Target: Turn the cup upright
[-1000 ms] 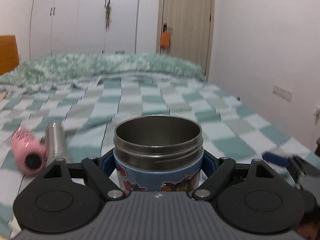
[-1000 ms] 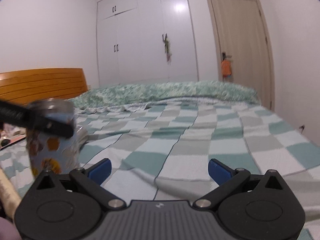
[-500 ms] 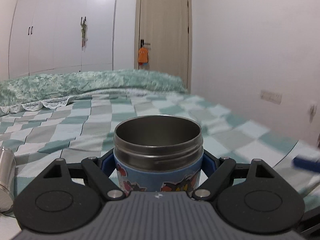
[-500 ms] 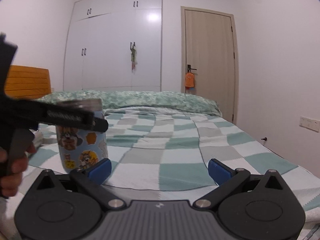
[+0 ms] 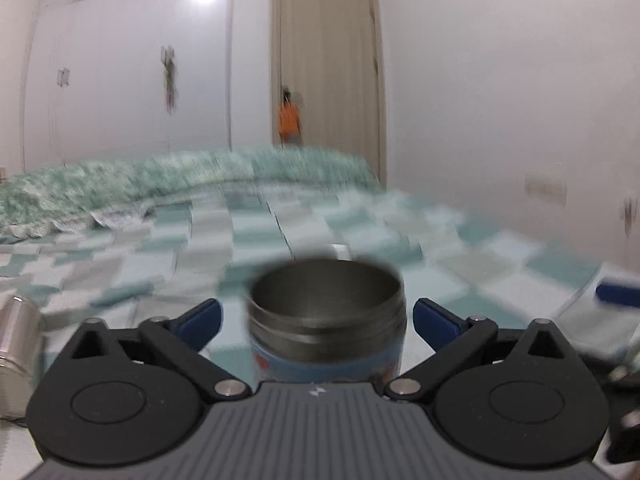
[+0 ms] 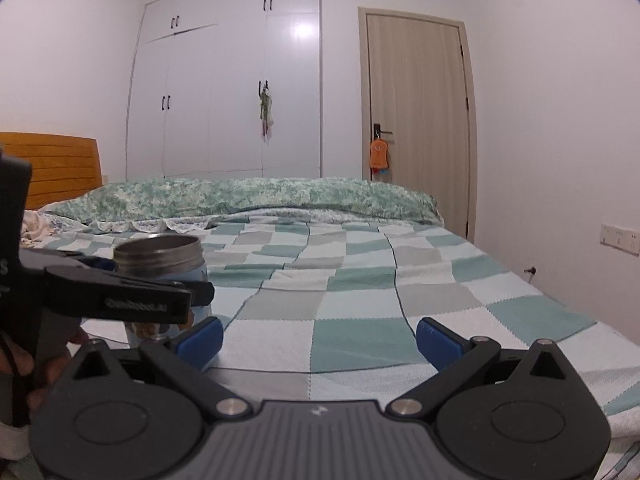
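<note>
The cup (image 5: 326, 320) is a steel mug with a blue cartoon sleeve. It stands upright, mouth up, on the checked bedspread. My left gripper (image 5: 316, 322) is open, its blue pads apart on either side of the cup with a gap on each side. In the right wrist view the cup (image 6: 160, 258) stands at the left, partly behind the left gripper's black body. My right gripper (image 6: 318, 338) is open and empty over the bedspread, to the right of the cup.
A second steel cup (image 5: 18, 344) lies at the far left of the left wrist view. The green-and-white checked bedspread (image 6: 360, 280) stretches ahead to a rumpled green quilt (image 6: 260, 196). A wooden headboard (image 6: 60, 164) is at the left, a wall and door at the right.
My left gripper has opened and let go of the cup, which now stands on the bed. The left view is blurred with motion. My right gripper stayed open.
</note>
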### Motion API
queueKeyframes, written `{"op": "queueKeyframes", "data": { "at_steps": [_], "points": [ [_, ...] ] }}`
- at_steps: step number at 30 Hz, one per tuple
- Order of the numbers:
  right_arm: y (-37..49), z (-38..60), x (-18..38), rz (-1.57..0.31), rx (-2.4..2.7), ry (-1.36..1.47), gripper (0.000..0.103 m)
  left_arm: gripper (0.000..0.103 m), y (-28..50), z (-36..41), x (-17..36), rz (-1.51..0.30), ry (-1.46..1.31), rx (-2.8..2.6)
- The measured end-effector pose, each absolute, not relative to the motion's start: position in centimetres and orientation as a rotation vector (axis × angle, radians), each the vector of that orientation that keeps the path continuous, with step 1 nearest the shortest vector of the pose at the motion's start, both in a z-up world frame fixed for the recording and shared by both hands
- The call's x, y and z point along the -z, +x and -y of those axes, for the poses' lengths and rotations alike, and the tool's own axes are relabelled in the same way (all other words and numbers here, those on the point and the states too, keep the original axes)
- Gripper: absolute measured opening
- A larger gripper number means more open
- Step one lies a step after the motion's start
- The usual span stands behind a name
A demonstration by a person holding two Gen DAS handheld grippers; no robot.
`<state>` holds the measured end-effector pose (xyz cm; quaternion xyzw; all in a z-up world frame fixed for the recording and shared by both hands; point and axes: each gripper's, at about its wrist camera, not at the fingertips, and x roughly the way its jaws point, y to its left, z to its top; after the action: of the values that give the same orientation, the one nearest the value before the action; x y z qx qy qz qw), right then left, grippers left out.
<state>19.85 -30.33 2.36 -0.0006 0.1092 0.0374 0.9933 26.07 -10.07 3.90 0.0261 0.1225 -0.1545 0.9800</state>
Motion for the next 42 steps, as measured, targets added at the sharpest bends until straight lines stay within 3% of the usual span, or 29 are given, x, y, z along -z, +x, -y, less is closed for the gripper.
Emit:
{"op": "queueKeyframes", "data": {
  "at_steps": [6, 10, 20, 27, 42],
  "points": [
    [17.0, 28.9, -4.4, -0.143, -0.096, -0.048, 0.103, 0.103, 19.6, 5.1, -10.8, -0.114, -0.020, 0.275],
    [14.4, 27.9, -5.4, -0.126, -0.129, -0.049, 0.103, 0.103, 14.6, 1.8, -12.6, -0.061, 0.033, 0.200],
    [7.9, 25.5, -4.7, -0.119, -0.205, -0.053, 0.103, 0.103, 5.1, -3.7, -6.1, -0.098, 0.003, 0.005],
    [4.1, 24.3, -2.1, -0.052, -0.198, -0.096, 0.103, 0.103, 2.1, -3.1, -1.8, -0.032, 0.014, -0.053],
    [2.6, 24.1, -1.4, -0.011, -0.190, -0.075, 0.103, 0.103, 1.1, -2.7, -0.9, 0.033, 0.017, -0.052]
  ]
}}
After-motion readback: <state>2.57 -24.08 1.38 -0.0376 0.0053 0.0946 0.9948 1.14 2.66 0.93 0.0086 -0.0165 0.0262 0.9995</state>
